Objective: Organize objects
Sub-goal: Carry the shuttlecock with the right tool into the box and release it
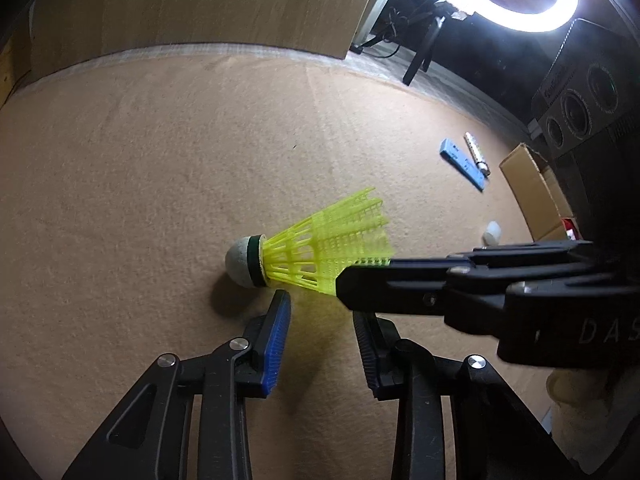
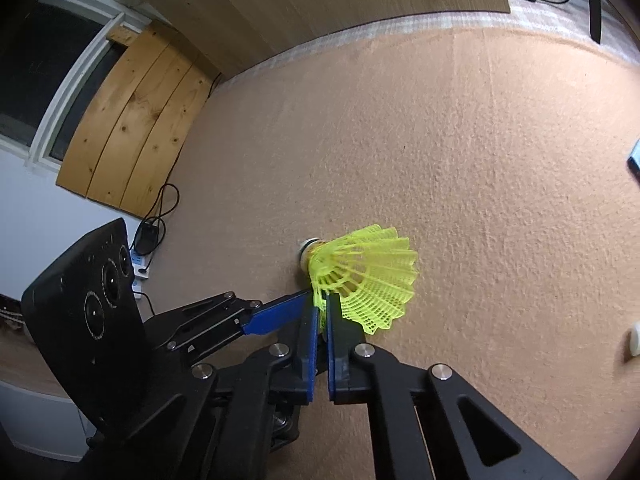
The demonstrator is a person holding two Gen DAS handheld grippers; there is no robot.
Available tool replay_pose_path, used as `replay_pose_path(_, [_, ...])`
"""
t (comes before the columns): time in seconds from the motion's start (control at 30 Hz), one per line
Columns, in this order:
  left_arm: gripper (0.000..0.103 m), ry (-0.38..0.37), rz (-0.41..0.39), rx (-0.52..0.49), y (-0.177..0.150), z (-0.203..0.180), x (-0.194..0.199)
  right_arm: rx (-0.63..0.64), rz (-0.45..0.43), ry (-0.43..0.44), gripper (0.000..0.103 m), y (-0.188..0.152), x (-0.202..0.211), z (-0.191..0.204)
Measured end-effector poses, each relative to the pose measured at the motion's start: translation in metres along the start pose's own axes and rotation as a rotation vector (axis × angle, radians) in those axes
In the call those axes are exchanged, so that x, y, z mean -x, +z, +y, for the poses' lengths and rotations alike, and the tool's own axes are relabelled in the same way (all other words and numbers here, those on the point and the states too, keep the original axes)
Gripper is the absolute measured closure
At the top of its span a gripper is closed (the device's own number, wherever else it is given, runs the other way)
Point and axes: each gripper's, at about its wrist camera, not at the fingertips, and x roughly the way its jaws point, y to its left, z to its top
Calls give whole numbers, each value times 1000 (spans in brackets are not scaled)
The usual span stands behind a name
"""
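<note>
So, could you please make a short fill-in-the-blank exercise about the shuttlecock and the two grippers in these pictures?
1. The right gripper is shut on the ____ skirt of the shuttlecock.
2. The left gripper is ____, with nothing between its fingers.
3. The shuttlecock's round cork tip points away from the ____ gripper.
4. A blue flat box lies on the carpet beside a ____ tube.

Missing words: yellow; open; right; white
</note>
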Motion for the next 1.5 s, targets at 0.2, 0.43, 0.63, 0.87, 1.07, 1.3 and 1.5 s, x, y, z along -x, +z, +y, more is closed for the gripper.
replay_pose_path(0.2, [70,-13,-31,-16,8,-19,6,36,-40,0,100,-5,26,1])
replay_pose_path(0.43, [70,-41,-59,-72,26,-63,9,37,-121,-15,100,-11,71,-13])
replay_pose_path(0.63, [70,-79,-69,-166,43,-123,1,-11,-190,-39,100,-22,121,-42])
replay_pose_path(0.87, [70,-133,-52,-290,60,-211,-26,-86,-276,-98,100,-44,183,-94])
replay_pose_path(1.07, [70,-172,-35,-368,70,-287,-55,-157,-347,-147,100,-60,230,-139])
replay_pose_path(1.3, [70,-208,-12,-425,83,-355,-90,-231,-402,-183,100,-73,272,-189])
replay_pose_path(1.5, [70,-207,-1,-449,91,-395,-112,-262,-428,-231,100,-78,297,-223])
